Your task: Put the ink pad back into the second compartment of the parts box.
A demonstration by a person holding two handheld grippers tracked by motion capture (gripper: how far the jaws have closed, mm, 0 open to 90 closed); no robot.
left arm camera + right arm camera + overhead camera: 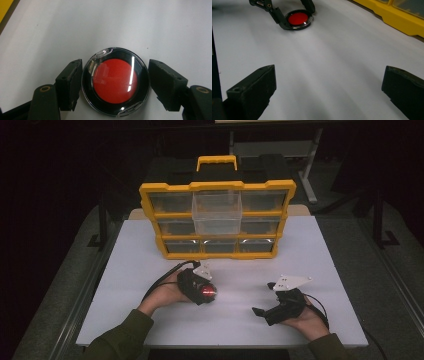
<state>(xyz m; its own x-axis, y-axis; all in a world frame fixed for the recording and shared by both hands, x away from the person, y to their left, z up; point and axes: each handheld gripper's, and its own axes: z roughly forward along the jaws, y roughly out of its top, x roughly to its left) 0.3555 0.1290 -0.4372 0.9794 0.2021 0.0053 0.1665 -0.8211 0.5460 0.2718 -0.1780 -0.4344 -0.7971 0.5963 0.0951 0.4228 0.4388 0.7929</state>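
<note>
A round disc (115, 82), red in the middle with a black rim under a clear cover, lies flat on the white table (310, 255). My left gripper (206, 295) is shut on it, one black pad (70, 82) pressing on each side of the rim. The same disc (298, 18) shows far off in the right gripper view, still between those jaws. To the right, my right gripper (264, 298) stands open just above bare table, its jaws wide apart with nothing between them (328, 92).
A yellow organiser (150, 200) with clear drawers and a yellow handle stands at the back of the table. Its top middle drawer (217, 212) is pulled out toward me. A strip of bare table lies between the organiser and both hands.
</note>
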